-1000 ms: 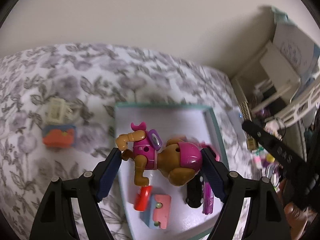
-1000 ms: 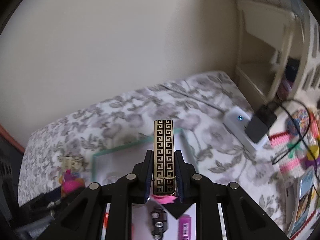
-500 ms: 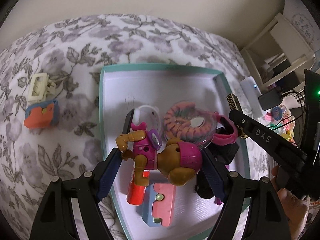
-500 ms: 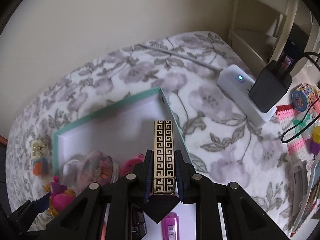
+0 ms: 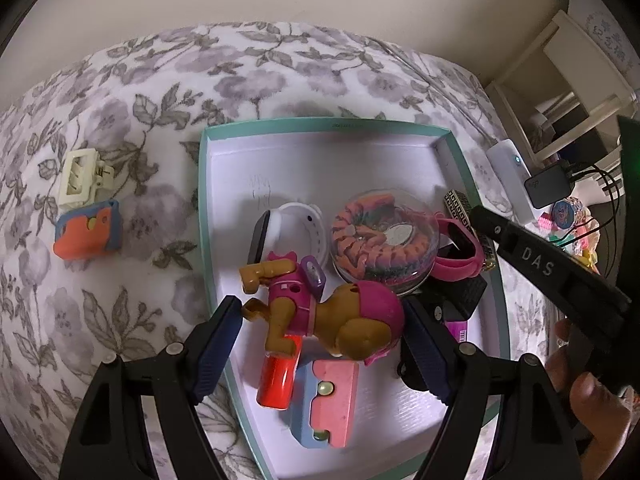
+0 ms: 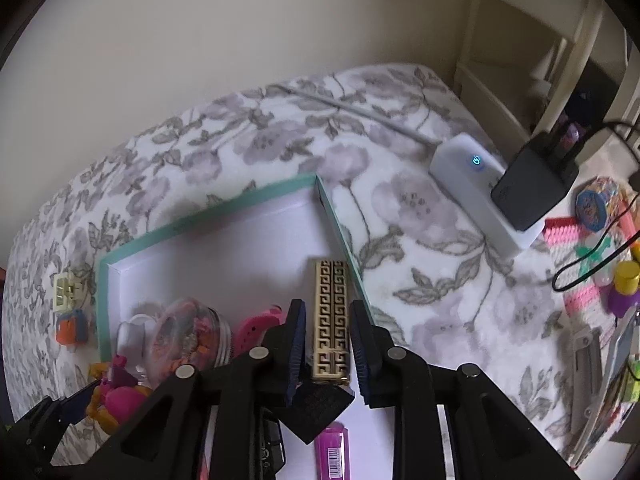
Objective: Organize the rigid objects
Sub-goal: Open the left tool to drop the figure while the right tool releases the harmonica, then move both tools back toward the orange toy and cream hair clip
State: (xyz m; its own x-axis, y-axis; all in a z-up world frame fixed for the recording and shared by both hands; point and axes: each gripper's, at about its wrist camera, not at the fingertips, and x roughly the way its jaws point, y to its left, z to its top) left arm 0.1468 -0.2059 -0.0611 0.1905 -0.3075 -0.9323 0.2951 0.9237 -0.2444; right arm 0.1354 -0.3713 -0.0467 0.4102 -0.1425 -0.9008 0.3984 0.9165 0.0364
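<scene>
Surface: flowered bedspread (image 5: 132, 288) against a cream wall, with a teal-edged box (image 5: 320, 125) lying open on it.
Left gripper (image 5: 322, 340): jaws stand wide, pressed on the head and hind leg of a toy dog (image 5: 320, 312), which hangs just above the near end of the box.
Toy dog's long axis: crosswise between the pads, head to the right in the left wrist view.
Right gripper (image 6: 327, 350): jaws have just been opening; a gold patterned case (image 6: 331, 320) lies between the pads with a gap on each side, so it looks let go.
Case position: inside the box, along the right wall (image 6: 340, 232), its long axis in line with the fingers.
Still outside the box: a cream hair clip (image 5: 80, 178) and an orange-and-blue toy (image 5: 89, 236), off to the left on the bedspread.
Nearer hand: the left one, judging by side, once the dog is set down.
Box contents: a clear round tub of bands (image 5: 382, 240), a pink watch (image 5: 460, 252) and a white watch (image 5: 296, 232), crowding the middle.
</scene>
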